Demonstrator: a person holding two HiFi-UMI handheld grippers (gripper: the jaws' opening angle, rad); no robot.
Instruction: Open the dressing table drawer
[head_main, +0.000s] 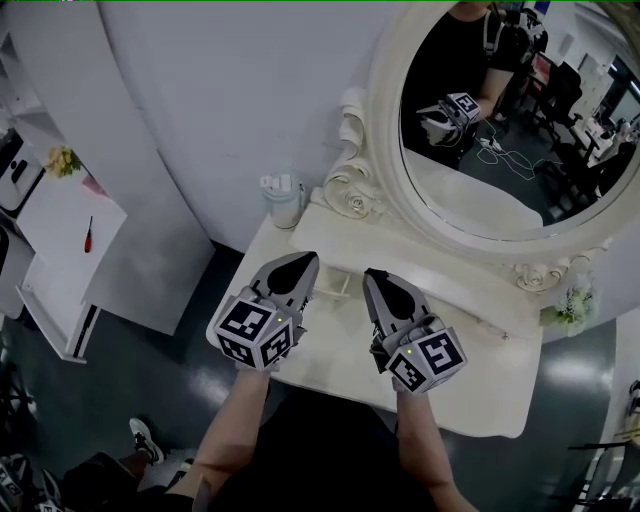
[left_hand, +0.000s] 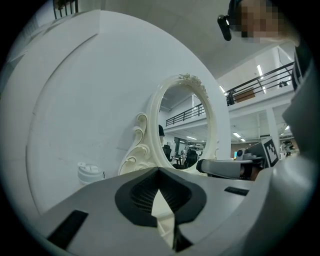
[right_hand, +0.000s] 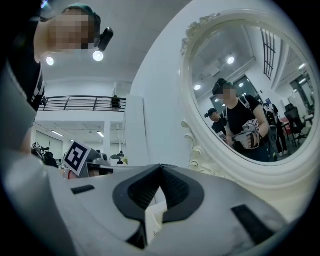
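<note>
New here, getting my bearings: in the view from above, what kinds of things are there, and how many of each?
Grippers: 2, left gripper and right gripper
Dressing table: 1
Oval mirror: 1
White lidded cup: 1
Flower bunches: 2, one at left, one at right
Red screwdriver: 1
Total: 8

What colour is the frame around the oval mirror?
The mirror frame is cream white; clearest in the head view.

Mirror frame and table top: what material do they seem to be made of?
Mirror frame: probably painted wood or moulded resin, in a cream, slightly glossy finish; carved scrolls stand at its base. Table top: likely painted wood or board, smooth and cream with a soft sheen. Neither is certain.
</note>
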